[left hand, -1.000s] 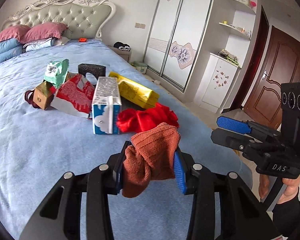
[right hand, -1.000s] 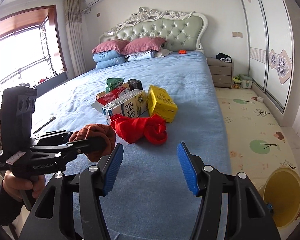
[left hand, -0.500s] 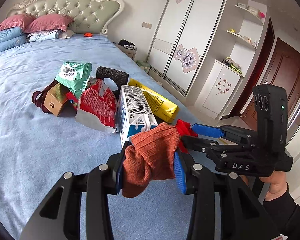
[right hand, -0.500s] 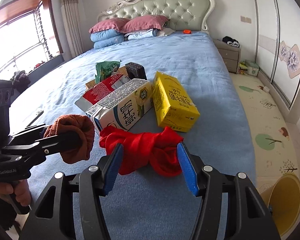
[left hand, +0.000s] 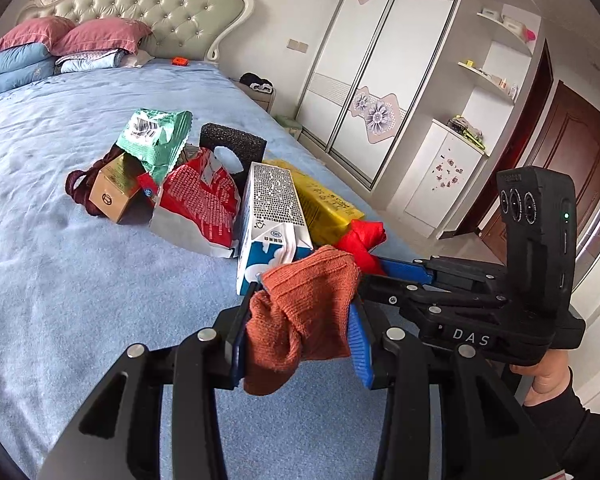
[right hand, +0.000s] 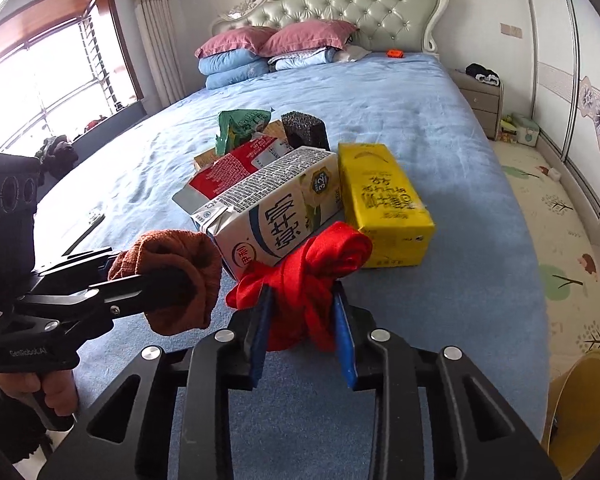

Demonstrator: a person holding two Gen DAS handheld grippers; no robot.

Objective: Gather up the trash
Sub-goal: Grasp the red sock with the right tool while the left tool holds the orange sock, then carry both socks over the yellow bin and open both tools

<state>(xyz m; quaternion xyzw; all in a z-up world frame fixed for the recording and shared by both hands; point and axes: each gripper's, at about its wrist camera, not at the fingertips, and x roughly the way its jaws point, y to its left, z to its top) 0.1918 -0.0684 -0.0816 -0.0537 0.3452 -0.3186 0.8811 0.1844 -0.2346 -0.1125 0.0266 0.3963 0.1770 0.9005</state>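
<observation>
Left gripper (left hand: 298, 330): fingers clamped on orange knitted cloth (left hand: 304, 316), held above the bed (left hand: 80, 300), lower centre of left view. Right gripper (right hand: 302, 334): fingers closing, pads pressed on red cloth (right hand: 304, 280), lower centre of right view, cloth touching the milk carton (right hand: 276, 212). Yellow carton (right hand: 384, 204) just right of the milk carton. Red wrapper (left hand: 200, 204), green packet (left hand: 156, 140), black sponge (left hand: 232, 146) clustered behind, mid-frame. Yellow bin (right hand: 580, 400) on floor, lower right.
</observation>
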